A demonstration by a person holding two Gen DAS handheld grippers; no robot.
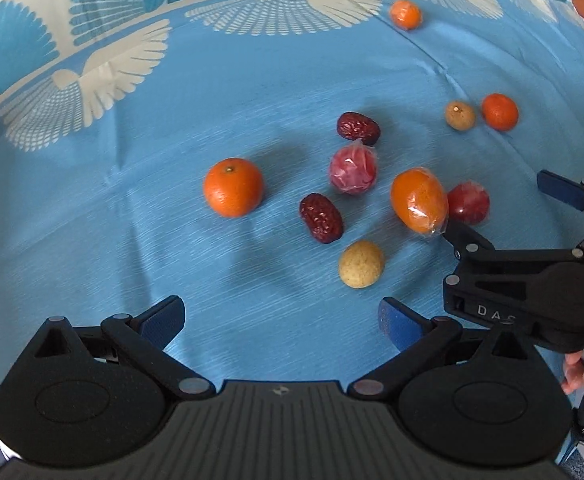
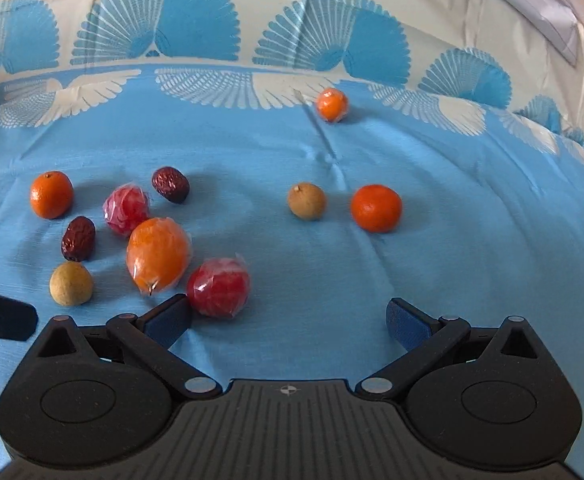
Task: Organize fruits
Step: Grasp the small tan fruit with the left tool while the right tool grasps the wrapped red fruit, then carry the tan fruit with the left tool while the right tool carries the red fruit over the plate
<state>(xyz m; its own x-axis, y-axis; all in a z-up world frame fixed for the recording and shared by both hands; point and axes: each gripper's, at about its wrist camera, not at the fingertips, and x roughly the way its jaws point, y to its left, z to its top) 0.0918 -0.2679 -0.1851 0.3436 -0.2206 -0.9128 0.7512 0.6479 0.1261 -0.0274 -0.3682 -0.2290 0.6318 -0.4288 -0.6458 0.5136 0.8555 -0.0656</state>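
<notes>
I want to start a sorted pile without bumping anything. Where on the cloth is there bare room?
Bare blue tablecloth lies between the red date and the far longan. Another free patch sits ahead of the open right gripper, below the mandarin. Crowded: the cluster around the wrapped orange and wrapped red fruit.

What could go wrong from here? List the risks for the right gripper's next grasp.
1. The right gripper is open with one finger beside the wrapped red fruit; closing could nudge it away.
2. The wrapped orange fruit sits very close to it, so it may get knocked.
3. The plastic wrap looks slick; the fruit might slip.
</notes>
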